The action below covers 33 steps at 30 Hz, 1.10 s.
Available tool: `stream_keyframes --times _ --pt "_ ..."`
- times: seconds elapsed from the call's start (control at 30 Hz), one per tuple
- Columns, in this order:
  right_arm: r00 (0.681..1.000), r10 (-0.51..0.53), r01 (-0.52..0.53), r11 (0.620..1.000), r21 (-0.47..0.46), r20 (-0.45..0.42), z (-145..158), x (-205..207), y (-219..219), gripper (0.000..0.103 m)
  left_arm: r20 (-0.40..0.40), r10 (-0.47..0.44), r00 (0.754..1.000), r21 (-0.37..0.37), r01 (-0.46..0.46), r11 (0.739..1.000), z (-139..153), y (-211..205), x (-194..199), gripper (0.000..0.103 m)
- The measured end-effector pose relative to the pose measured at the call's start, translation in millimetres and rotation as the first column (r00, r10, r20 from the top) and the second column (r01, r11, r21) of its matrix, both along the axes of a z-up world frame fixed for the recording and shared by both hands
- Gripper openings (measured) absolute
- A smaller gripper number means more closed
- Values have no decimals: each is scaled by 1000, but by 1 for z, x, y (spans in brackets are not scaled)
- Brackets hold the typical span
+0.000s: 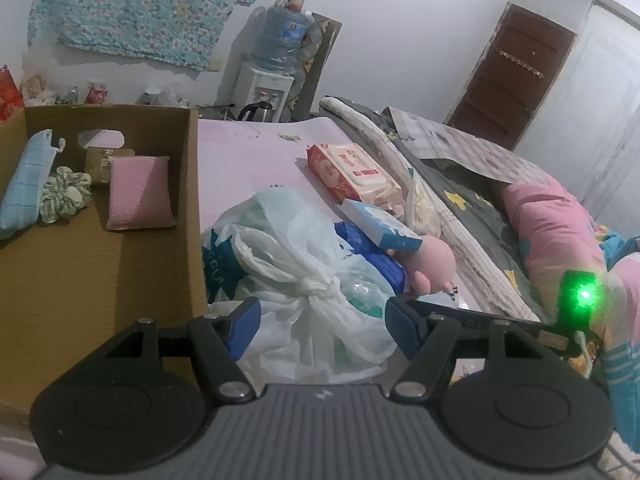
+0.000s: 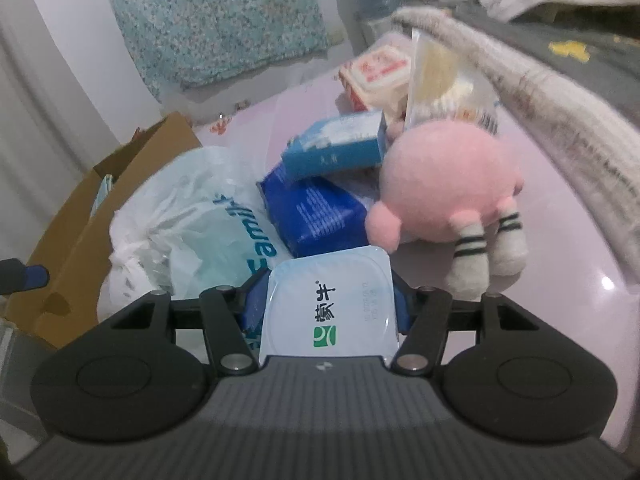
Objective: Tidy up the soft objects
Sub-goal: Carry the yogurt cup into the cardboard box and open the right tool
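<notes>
Fingers of the right gripper (image 2: 329,304) clamp a white foil-lidded yogurt cup (image 2: 330,308) above the pink bed (image 2: 560,280), while left gripper (image 1: 322,330) fingers gape over the knotted white plastic bag (image 1: 304,268) beside the brown cardboard box (image 1: 120,272), apparently its destination.

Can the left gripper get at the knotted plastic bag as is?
Probably yes. The left gripper has its jaws open with the bag's knot right between and ahead of them. Nothing lies in between; the box stands clear to the side.
</notes>
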State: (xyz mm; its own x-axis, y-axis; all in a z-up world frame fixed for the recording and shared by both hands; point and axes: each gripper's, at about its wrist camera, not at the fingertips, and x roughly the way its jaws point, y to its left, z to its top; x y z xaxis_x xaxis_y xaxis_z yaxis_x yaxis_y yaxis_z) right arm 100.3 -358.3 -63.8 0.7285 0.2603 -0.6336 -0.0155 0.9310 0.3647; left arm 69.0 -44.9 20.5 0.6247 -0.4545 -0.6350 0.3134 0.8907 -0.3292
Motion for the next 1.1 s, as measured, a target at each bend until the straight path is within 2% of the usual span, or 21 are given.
stream_keyframes --times 0.2,0.4,0.57,0.73,0.9,1.0,1.1 --pt "997 18 -15 999 -44 81 38 -15 7 58 28 32 999 -26 -31 999 8 16 -9 70" --pt "980 115 -108 993 -52 161 87 -7 31 58 59 102 993 -49 -100 994 18 45 -20 70" --pt "950 239 -236 971 -38 202 125 20 72 58 79 185 980 -69 -180 981 24 77 -28 70" --pt "902 372 -377 926 -20 219 160 69 135 58 92 278 956 -75 -272 959 27 116 -38 70" --pt "862 486 -494 869 24 147 169 133 216 58 84 384 920 -96 -376 922 27 159 -48 70" --pt "851 522 -524 851 33 54 157 173 269 58 75 438 896 -104 -430 897 26 184 -54 70" --pt "848 529 -529 848 14 -34 137 199 313 58 68 485 872 -108 -476 873 25 207 -60 70"
